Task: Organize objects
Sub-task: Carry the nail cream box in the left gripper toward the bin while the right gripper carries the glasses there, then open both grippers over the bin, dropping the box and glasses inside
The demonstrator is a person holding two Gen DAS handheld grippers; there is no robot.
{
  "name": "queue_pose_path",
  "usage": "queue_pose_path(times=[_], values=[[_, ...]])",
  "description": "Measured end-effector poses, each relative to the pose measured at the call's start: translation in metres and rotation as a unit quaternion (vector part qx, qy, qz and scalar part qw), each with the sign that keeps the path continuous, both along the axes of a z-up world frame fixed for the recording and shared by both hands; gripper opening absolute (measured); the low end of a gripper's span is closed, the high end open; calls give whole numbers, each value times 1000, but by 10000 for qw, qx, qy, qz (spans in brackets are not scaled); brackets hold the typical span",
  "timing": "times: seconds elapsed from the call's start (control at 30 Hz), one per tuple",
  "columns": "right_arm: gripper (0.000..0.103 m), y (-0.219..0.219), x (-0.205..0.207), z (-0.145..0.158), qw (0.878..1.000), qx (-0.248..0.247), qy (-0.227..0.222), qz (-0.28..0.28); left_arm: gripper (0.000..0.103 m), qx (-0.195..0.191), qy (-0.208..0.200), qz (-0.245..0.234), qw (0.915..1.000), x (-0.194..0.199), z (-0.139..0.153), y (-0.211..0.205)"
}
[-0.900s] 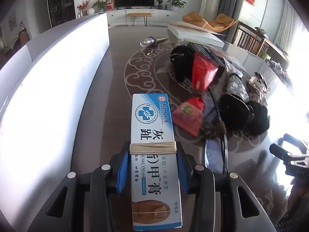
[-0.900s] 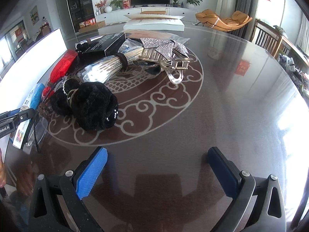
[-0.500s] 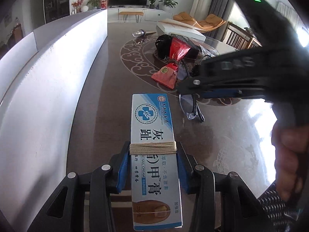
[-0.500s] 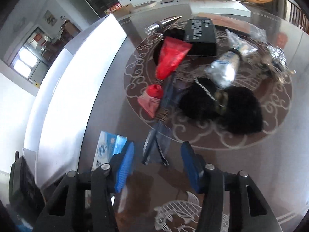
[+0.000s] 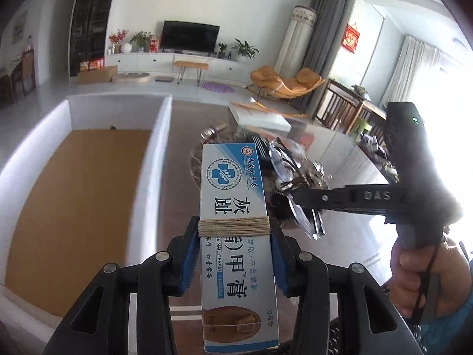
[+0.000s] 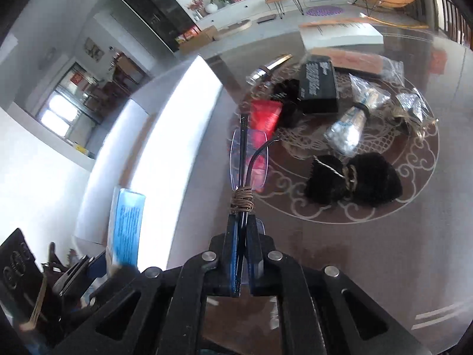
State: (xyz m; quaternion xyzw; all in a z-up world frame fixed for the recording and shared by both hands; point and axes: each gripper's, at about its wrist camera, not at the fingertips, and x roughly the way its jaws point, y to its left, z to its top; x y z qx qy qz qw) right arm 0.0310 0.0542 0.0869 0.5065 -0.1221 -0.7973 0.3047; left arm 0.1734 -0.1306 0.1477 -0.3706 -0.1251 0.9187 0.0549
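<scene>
In the left wrist view my left gripper (image 5: 233, 254) is shut on a blue and white nail cream box (image 5: 232, 195) bound with twine, held in the air over the dark table beside the white bin (image 5: 156, 159). The bin's brown floor lies to the left of the box. My right gripper (image 6: 242, 236) is shut on a pair of folded rimless glasses (image 6: 248, 159) tied with twine, lifted off the table. From the left wrist view the right gripper (image 5: 295, 196) reaches in from the right with the glasses (image 5: 304, 219) hanging below it, a hand (image 5: 419, 269) on its grip.
On the dark round table (image 6: 384, 251) lie a black fluffy accessory (image 6: 354, 177), a red tube (image 6: 264, 115), a black box (image 6: 317, 88), a silvery packet (image 6: 348, 127) and a white flat box (image 6: 340, 34). The white bin's wall (image 6: 177, 136) runs along the left.
My right gripper went from wide open to shut on the glasses and raised them. My left gripper rose with the cream box, so the bin's inside now shows.
</scene>
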Motion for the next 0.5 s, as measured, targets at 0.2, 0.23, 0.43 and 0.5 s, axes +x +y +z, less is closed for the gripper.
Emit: queue_pose_path(times=[0.2,0.23,0.43,0.5], values=[[6,-115,31,55,9898,-773,253,1170,43,-531,-224,1302,9898,5,13,-105],[6,-136,44,54,9876,-759,245,1355,44,-575,-338,1491,9866,7,7,-121],[36,-204,53,21,9815,-331,29,1883,69,-1244,-1147,2183,9611,-1,-35,-152],[54,-192,54,24,9838,-367,219,1741,69,-1085,-908,2148,9664,3,-32,-145]])
